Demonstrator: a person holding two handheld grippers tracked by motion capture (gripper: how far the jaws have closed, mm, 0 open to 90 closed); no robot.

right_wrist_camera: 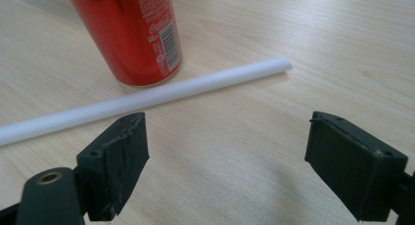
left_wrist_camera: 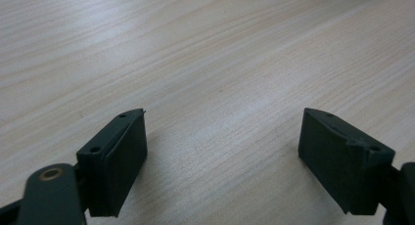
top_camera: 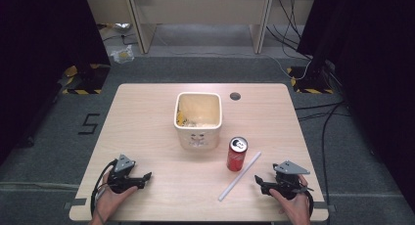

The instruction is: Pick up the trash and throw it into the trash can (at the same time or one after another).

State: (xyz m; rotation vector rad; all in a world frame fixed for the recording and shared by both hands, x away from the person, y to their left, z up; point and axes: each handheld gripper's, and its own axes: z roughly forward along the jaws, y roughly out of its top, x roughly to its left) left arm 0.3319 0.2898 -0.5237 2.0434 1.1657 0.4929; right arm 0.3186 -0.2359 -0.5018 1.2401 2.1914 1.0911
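A red soda can stands upright on the wooden table, just in front of a cream square bin. A long white straw lies flat to the can's right, running diagonally. My right gripper rests near the table's front right edge, open, with nothing between its jaws. In the right gripper view the can and the straw lie just beyond the open gripper. My left gripper sits at the front left, open over bare wood.
The bin holds some yellowish scraps. A dark round hole sits in the table's far right part. Cables trail across the grey floor at the right. Desk legs stand behind the table.
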